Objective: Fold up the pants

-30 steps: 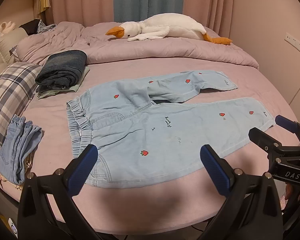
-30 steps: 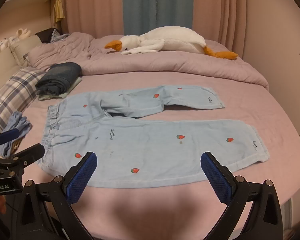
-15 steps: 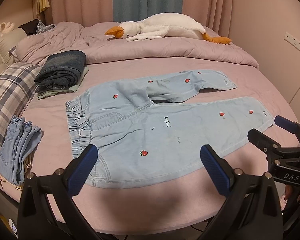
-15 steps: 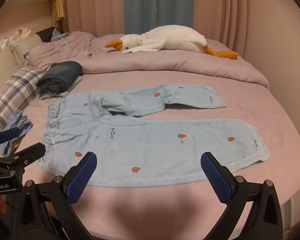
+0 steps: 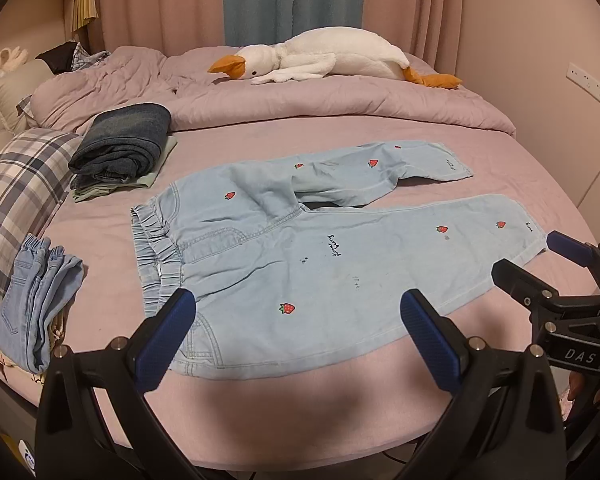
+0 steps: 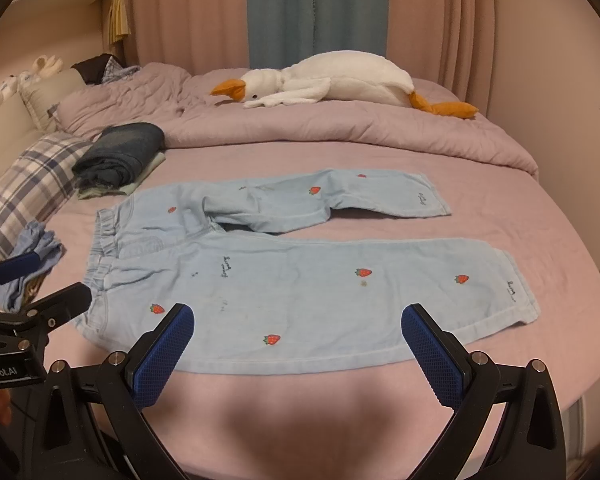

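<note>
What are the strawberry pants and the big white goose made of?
The strawberry pants look like thin, soft light-blue denim: visible seams, a gathered stretchy waistband, limp wrinkles. The strawberries may be stitched or printed; too small to tell. The white goose looks like fuzzy plush fabric with an orange cloth beak and feet, probably stuffed, since it looks plump.

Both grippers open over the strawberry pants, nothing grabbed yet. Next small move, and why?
Probably bring the left gripper down onto the waistband. The strawberry pants lie flat and unfolded on the bed, legs apart. Both it and the right gripper are open, empty and short of the cloth.
</note>
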The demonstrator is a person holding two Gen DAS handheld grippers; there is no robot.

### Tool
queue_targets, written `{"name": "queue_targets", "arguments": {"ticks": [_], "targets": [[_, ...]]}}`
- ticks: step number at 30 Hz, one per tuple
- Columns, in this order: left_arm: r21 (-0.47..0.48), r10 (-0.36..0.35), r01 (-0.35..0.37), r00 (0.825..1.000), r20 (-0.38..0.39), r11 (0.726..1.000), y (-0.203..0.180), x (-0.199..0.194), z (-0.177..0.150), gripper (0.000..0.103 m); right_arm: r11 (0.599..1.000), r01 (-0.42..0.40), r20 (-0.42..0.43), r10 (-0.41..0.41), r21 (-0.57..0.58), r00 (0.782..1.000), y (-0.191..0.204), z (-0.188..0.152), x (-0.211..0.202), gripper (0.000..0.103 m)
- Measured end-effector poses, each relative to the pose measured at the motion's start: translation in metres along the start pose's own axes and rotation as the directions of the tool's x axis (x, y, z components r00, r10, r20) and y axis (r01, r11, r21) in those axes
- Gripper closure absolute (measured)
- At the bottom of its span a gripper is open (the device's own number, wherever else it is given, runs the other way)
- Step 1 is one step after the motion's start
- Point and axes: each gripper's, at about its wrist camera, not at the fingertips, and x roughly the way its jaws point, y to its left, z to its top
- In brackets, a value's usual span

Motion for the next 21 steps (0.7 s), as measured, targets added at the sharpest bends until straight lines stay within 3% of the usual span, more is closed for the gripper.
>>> {"name": "queue_targets", "arguments": {"ticks": [12,17,21], "targets": [[0.003,-0.001,0.001,1.000,0.003,1.000,0.000,0.001,0.000,0.000,1.000,-0.008,0.003,0.008,-0.005,1.000,0.000,-0.001,0.000,0.000],[-0.012,-0.008,0.008,0.999,-0.033,1.000,0.000,0.005,-0.001,0.000,1.000,-0.011,-0.005,0.011,-0.004,1.000,0.002,-0.003,0.001,0.000],[-0.074,-0.067,0.061,0.995,-0.078,0.995,0.007,0.013,-0.003,0.000,1.000,0.007,-0.028,-0.007,0.004,1.000,0.004,-0.004,0.006,0.000]]}}
